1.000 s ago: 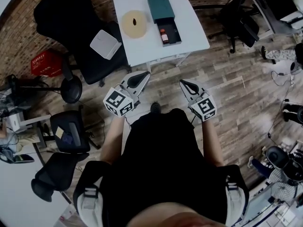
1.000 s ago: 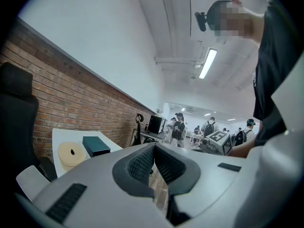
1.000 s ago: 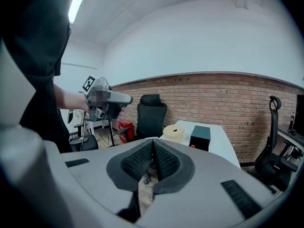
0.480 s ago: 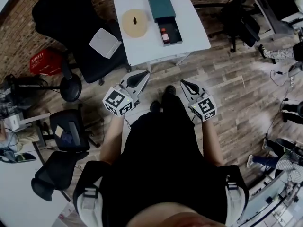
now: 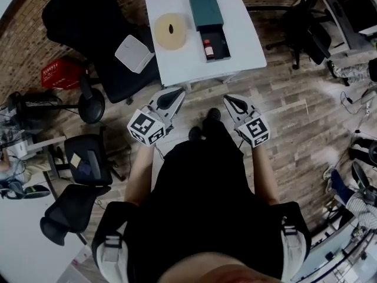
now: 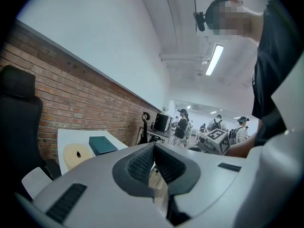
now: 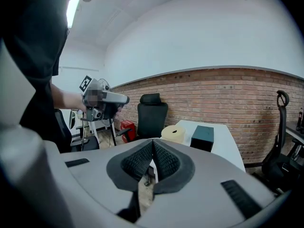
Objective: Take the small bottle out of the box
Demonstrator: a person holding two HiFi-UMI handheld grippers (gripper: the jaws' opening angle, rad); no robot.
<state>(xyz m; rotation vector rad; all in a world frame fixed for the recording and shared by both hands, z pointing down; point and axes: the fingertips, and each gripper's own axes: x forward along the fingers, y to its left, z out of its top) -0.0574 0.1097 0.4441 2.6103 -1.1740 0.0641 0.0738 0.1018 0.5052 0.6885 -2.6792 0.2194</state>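
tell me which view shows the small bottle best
The head view: the small bottle lies in plain sight in the box's open tray, seen from above. The left gripper view and right gripper view each catch only the box's teal cover from afar; the bottle is hidden.

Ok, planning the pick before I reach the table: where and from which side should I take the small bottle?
Across its body, from straight above. The small bottle seems to lie flat and lengthwise in the open tray, red cap toward the teal cover; the tray's walls block a sideways approach.
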